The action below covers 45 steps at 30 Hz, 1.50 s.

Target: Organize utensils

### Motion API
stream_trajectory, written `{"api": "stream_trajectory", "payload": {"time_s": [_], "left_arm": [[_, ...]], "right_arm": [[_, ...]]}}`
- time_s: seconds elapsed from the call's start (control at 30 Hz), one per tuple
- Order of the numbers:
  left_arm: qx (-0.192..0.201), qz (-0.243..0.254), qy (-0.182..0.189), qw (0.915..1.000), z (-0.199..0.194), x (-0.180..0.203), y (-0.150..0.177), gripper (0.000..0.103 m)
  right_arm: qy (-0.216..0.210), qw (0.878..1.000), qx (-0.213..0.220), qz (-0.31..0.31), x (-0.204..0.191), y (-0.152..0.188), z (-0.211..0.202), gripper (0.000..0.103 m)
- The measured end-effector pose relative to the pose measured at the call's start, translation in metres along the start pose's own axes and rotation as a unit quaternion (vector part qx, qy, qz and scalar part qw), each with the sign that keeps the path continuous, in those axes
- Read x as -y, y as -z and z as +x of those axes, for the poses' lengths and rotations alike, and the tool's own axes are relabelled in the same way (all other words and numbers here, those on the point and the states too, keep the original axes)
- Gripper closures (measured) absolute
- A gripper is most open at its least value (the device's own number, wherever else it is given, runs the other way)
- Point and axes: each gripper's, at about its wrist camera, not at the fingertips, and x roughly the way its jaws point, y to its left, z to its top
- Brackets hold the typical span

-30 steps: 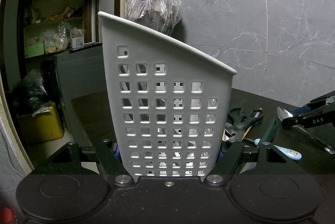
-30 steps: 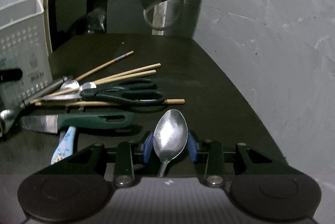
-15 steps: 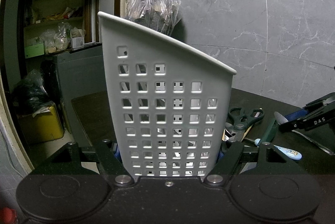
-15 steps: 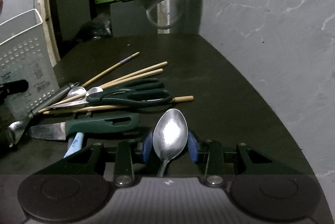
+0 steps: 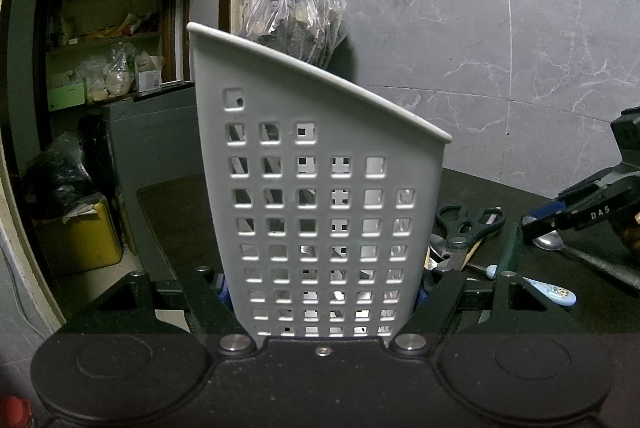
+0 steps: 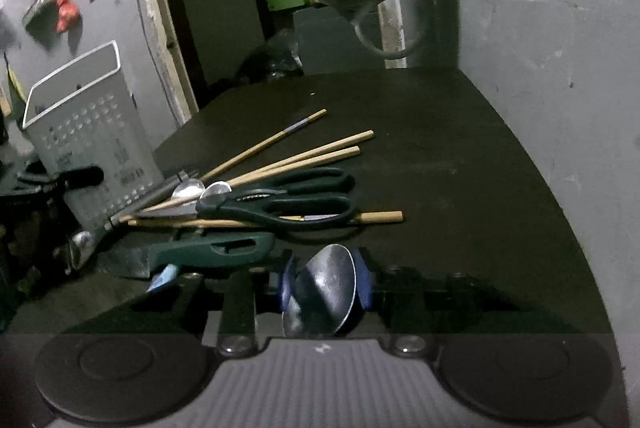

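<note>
We hold the white perforated caddy upright at the near left of the counter, our left gripper clamped with a finger against each of its side walls. Our right gripper carries a metal spoon by its bowl, and its fingers are closing on it, the bowl now tilted between the blue pads. That tilt is our main worry: a rounded, slick bowl can pivot or slip out under squeeze, dropping onto the pile of chopsticks, scissors and green-handled knife lying just beyond. The handle is hidden, so we could clip the caddy's rim on the way in. If it knocks the rim hard, the light caddy may twist in our hold.
</note>
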Motion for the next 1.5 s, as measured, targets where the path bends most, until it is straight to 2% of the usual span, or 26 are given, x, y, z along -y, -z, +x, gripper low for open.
{"api": "stream_trajectory", "payload": {"time_s": [0.1, 0.13, 0.17, 0.27, 0.43, 0.73, 0.9, 1.0, 1.03, 1.07, 1.13, 1.23, 1.3, 1.33, 1.37, 1.4, 1.43, 1.5], "left_arm": [[0.000, 0.000, 0.000, 1.0000, 0.000, 0.000, 0.000, 0.028], [0.000, 0.000, 0.000, 1.0000, 0.000, 0.000, 0.000, 0.028], [0.000, 0.000, 0.000, 1.0000, -0.001, 0.000, 0.000, 0.028], [0.000, 0.000, 0.000, 1.0000, 0.000, 0.000, 0.000, 0.028], [0.000, 0.000, 0.000, 1.0000, 0.000, 0.000, 0.000, 0.028], [0.000, 0.000, 0.000, 1.0000, -0.001, 0.000, 0.000, 0.028], [0.000, 0.000, 0.000, 1.0000, -0.001, 0.000, 0.000, 0.028], [0.000, 0.000, 0.000, 1.0000, 0.000, 0.000, 0.000, 0.028], [0.000, 0.000, 0.000, 1.0000, -0.001, 0.000, 0.000, 0.028], [0.000, 0.000, 0.000, 1.0000, -0.001, 0.000, 0.000, 0.027], [0.000, 0.000, 0.000, 1.0000, 0.000, 0.000, 0.000, 0.028], [0.000, 0.000, 0.000, 1.0000, 0.000, 0.000, 0.000, 0.028], [-0.001, 0.000, 0.000, 1.0000, 0.000, 0.000, 0.000, 0.027], [0.000, 0.000, 0.000, 1.0000, 0.000, 0.000, 0.000, 0.027], [0.000, 0.000, 0.000, 1.0000, 0.000, 0.000, 0.000, 0.027], [0.000, -0.001, 0.000, 1.0000, 0.000, 0.000, 0.000, 0.027], [0.000, -0.001, 0.000, 1.0000, 0.000, 0.000, -0.001, 0.027], [0.000, 0.000, 0.000, 1.0000, 0.000, 0.000, -0.001, 0.027]], "right_arm": [[0.024, 1.000, 0.000, -0.015, -0.009, 0.002, -0.001, 0.081], [0.027, 1.000, 0.002, -0.010, -0.010, 0.002, -0.001, 0.090], [0.030, 1.000, 0.001, -0.007, -0.012, 0.002, -0.001, 0.092], [0.059, 0.998, 0.006, -0.029, -0.026, 0.004, -0.005, 0.094], [0.075, 0.997, 0.014, -0.008, -0.036, 0.006, -0.012, 0.097], [0.054, 0.994, 0.037, 0.091, -0.037, 0.029, -0.031, 0.097], [0.017, 0.989, 0.046, 0.141, -0.035, 0.046, -0.042, 0.097], [0.004, 0.988, 0.045, 0.148, -0.038, 0.054, -0.046, 0.092], [0.002, 0.989, 0.045, 0.144, -0.040, 0.054, -0.047, 0.087], [0.000, 0.989, 0.045, 0.139, -0.044, 0.055, -0.049, 0.074], [-0.005, 0.991, 0.040, 0.124, -0.050, 0.054, -0.049, 0.066], [-0.010, 0.993, 0.033, 0.111, -0.059, 0.053, -0.049, 0.058], [-0.004, 0.995, 0.030, 0.100, -0.065, 0.052, -0.046, 0.058], [-0.005, 0.995, 0.029, 0.095, -0.068, 0.051, -0.045, 0.059], [0.000, 0.996, 0.028, 0.089, -0.070, 0.051, -0.044, 0.065], [0.004, 0.996, 0.027, 0.083, -0.073, 0.051, -0.043, 0.072], [0.008, 0.997, 0.026, 0.078, -0.075, 0.051, -0.041, 0.084], [0.003, 0.996, 0.031, 0.083, -0.076, 0.052, -0.041, 0.086]]}}
